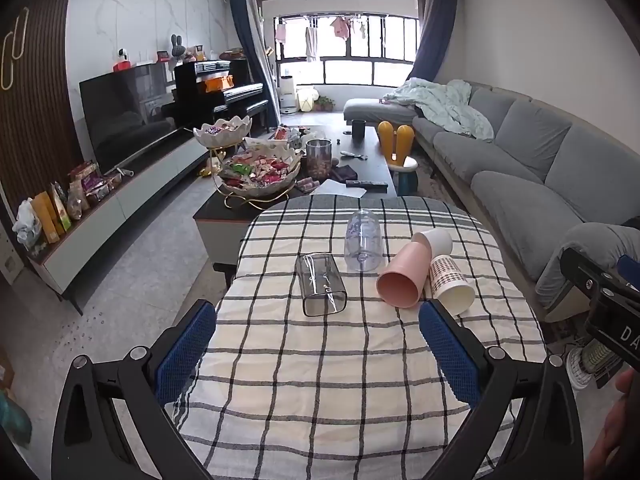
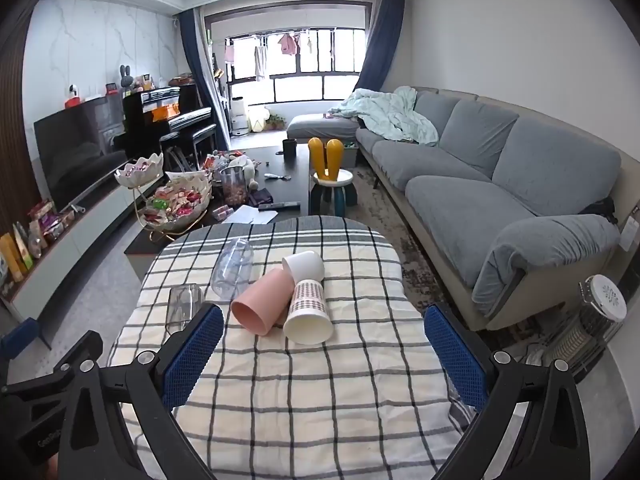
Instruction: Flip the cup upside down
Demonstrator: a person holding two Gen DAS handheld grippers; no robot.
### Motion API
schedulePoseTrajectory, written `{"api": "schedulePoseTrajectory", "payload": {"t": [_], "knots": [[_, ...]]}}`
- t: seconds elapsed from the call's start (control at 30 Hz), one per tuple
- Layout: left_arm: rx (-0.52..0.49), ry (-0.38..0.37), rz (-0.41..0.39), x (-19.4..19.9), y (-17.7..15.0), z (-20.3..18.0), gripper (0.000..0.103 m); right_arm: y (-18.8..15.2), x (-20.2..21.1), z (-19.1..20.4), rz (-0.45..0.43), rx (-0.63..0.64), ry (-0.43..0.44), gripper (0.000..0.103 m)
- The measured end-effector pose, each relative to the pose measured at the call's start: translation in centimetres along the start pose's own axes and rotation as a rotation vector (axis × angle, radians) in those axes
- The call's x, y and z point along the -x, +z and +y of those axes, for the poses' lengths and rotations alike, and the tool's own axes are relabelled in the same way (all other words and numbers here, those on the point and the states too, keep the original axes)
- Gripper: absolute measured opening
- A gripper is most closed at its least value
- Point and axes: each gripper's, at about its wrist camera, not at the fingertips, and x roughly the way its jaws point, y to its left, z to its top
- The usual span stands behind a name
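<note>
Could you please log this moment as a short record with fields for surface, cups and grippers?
surface: table under a checked cloth
cups: five, all lying on their sides
square glass cup: nearest the left gripper, mouth towards the camera
round clear cup: behind it
pink cup: touching the patterned cup
white cup: behind those two
left gripper: open, empty
right gripper: open, empty

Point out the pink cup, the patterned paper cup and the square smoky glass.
pink cup (image 1: 404, 276), left wrist view, on its side wall.
patterned paper cup (image 2: 306, 296), right wrist view, on its printed side.
square smoky glass (image 1: 320, 284), left wrist view, on its upper face.
</note>
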Motion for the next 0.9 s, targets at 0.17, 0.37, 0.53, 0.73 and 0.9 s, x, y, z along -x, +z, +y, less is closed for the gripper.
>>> {"api": "schedulePoseTrajectory", "payload": {"t": [0.17,0.37,0.53,0.73,0.9], "knots": [[0.002,-0.002,0.004,-0.08,0.06,0.02,0.103,-0.04,0.01,0.0,0.002,0.003,-0.001,0.101],[0.002,-0.004,0.004,-0.14,0.02,0.07,0.103,-0.06,-0.03,-0.03,0.003,0.002,-0.001,0.101],[0.003,-0.007,0.006,-0.12,-0.23,0.16,0.103,-0.07,-0.09,-0.01,0.004,0.002,-0.001,0.101],[0.004,-0.008,0.008,-0.15,-0.26,0.19,0.103,-0.07,-0.16,-0.05,0.005,0.001,-0.001,0.101],[0.004,-0.009,0.011,-0.33,-0.43,0.13,0.103,-0.11,-0.18,-0.1,0.006,0.001,0.0,0.101]]}}
